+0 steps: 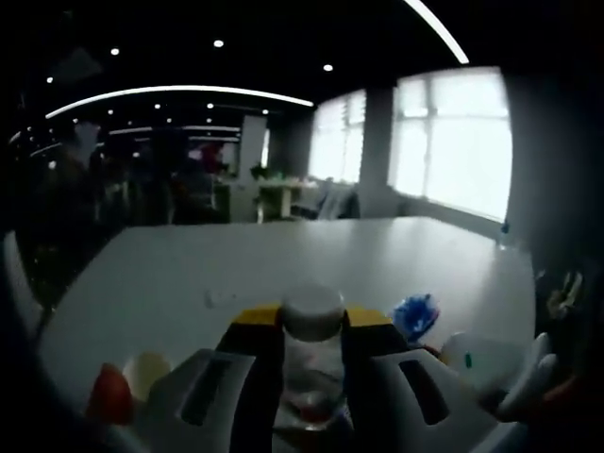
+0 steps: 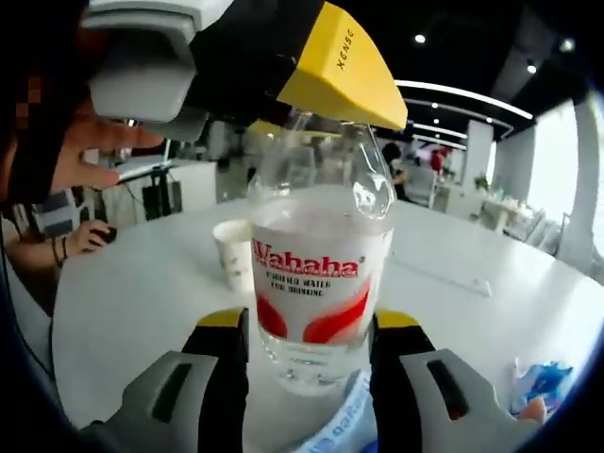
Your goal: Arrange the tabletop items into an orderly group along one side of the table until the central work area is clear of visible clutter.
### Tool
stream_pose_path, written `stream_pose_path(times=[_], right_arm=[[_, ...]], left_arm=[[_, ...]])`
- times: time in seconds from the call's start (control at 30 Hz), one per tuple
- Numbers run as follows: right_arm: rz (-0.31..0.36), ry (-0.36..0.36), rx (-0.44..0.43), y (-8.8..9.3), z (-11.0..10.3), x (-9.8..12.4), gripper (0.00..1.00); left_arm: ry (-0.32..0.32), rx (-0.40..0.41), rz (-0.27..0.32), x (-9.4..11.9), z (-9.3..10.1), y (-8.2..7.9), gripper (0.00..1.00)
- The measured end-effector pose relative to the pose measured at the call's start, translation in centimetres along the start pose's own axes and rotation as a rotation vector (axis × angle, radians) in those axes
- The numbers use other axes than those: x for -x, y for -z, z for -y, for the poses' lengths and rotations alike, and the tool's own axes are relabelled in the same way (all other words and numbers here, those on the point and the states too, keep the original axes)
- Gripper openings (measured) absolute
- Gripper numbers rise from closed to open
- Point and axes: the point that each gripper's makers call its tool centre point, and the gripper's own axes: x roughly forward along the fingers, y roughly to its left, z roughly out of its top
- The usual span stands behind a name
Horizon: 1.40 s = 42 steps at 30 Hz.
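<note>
In the left gripper view we start at the lower left of the frame, where a red and a pale rounded object (image 1: 127, 382) sit on the white table (image 1: 283, 260); we cannot tell what they are. At bottom centre the left gripper (image 1: 311, 363) reaches down over the water bottle (image 1: 311, 363), its jaws pressed against either side just below the white cap (image 1: 312, 310), so it is clamped on the bottle from above. Right of that lies a crumpled blue wrapper (image 1: 415, 316), and at the lower right edge the other gripper's pale body comes in.

In the right gripper view, at the upper left, a hand (image 2: 94, 151) holds the left gripper (image 2: 311, 71), whose yellow jaw tip carries small dark lettering we cannot read reliably. At the left edge another hand (image 2: 90, 236) rests on the table (image 2: 142, 293). A paper cup (image 2: 232, 253) stands just left of the bottle (image 2: 321, 274). The bottle's label reads "Wahaha" in red, with "PURIFIED WATER FOR DRINKING" beneath. The right gripper (image 2: 310, 363) has its jaws against both sides of the bottle's base, closed on it. Blue packaging (image 2: 543, 382) lies at lower right.
</note>
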Motion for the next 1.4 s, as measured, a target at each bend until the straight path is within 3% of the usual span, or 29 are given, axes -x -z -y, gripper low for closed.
stream_pose_path(times=[0.47,0.87,1.1,1.27,1.3,1.33,1.4], right_arm=[[0.021,-0.026,-0.005,-0.6,0.1,0.5,0.41],[0.06,-0.124,-0.006,-1.7,-0.2,2.3,0.38],[0.095,-0.251,-0.058,-2.5,-1.7,3.9,0.38],[0.095,-0.352,-0.054,-2.9,-3.2,5.2,0.38],[0.095,-0.376,-0.051,-2.9,-3.5,5.5,0.38],[0.103,-0.401,-0.059,-3.1,-3.8,5.8,0.38],[0.101,-0.426,-0.059,-3.2,-4.1,6.2,0.38]], left_arm=[[-0.008,0.018,0.002,0.7,0.0,-0.7,0.21],[0.041,-0.004,0.02,1.4,1.2,-1.8,0.21],[0.181,-0.072,0.048,2.3,2.8,-2.7,0.22],[0.301,-0.12,0.061,3.5,3.8,-3.0,0.23],[0.302,-0.117,0.054,3.7,3.7,-2.9,0.23],[0.354,-0.135,0.068,4.1,4.4,-3.2,0.23],[0.367,-0.145,0.067,4.5,4.4,-3.3,0.24]])
